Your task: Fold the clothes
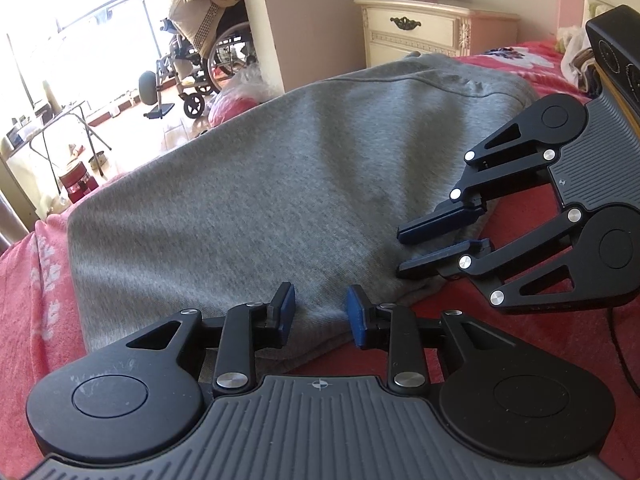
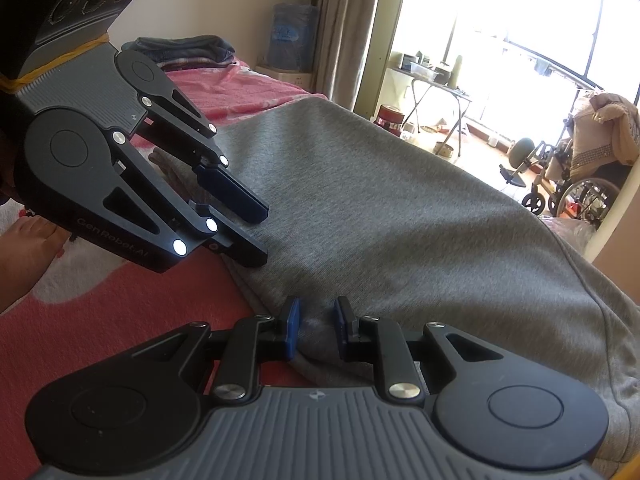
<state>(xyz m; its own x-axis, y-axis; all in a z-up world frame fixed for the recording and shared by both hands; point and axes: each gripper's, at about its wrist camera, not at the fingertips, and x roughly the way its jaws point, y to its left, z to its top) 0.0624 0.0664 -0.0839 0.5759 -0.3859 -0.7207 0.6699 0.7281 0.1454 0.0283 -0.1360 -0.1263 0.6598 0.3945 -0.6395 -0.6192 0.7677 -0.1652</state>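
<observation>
Left gripper: bottom centre of left view, fingers parted, astride the near hem, gripping nothing, placed for a pinch.
Right gripper: same, just beside.
Grey garment: spread mid-frame across the red bed.

Home bedroom: bed, nightstand

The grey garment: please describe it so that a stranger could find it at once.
Look at the bed with the red flowered blanket. On it lies the large grey knitted garment, spread flat, with both open grippers at its near edge. It is the only grey cloth there; everything around it is red.
</observation>
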